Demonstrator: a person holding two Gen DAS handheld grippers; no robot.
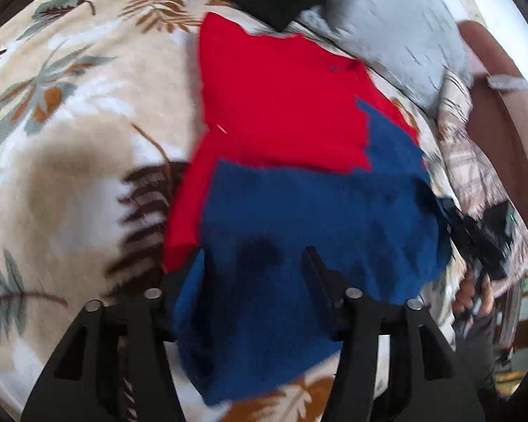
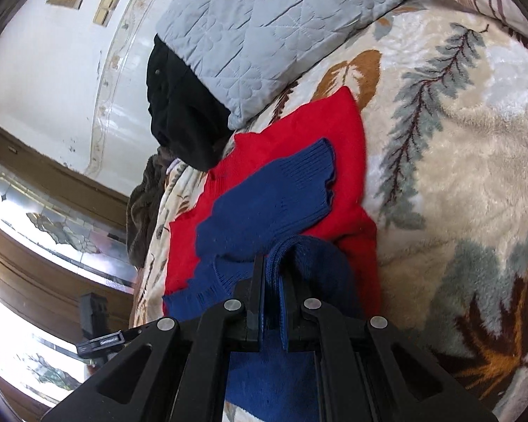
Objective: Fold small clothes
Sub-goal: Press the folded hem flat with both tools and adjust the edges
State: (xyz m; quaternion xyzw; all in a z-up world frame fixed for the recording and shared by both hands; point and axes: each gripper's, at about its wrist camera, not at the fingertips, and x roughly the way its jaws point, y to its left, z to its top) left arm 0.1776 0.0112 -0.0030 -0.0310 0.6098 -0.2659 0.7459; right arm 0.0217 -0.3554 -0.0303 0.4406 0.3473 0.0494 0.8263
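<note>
A blue knit garment [image 1: 299, 218] lies on top of a red knit garment [image 1: 278, 105] on a leaf-patterned blanket [image 1: 70, 123]. My left gripper [image 1: 253, 256] is open, its fingers spread wide over the near part of the blue garment, with cloth lying between them. In the right wrist view my right gripper [image 2: 274, 270] is shut on a folded edge of the blue garment [image 2: 264, 211], which is pinched between its fingers. The red garment [image 2: 299, 140] lies beneath. The right gripper also shows in the left wrist view [image 1: 482, 232] at the blue garment's right edge.
A grey quilted pillow [image 2: 271, 28] and a black garment [image 2: 179, 112] lie at the bed's head beyond the clothes. A dark knit cloth [image 2: 140, 211] hangs at the bed's edge by a wall and wooden window frame. The person's arm [image 1: 503, 112] is at the right.
</note>
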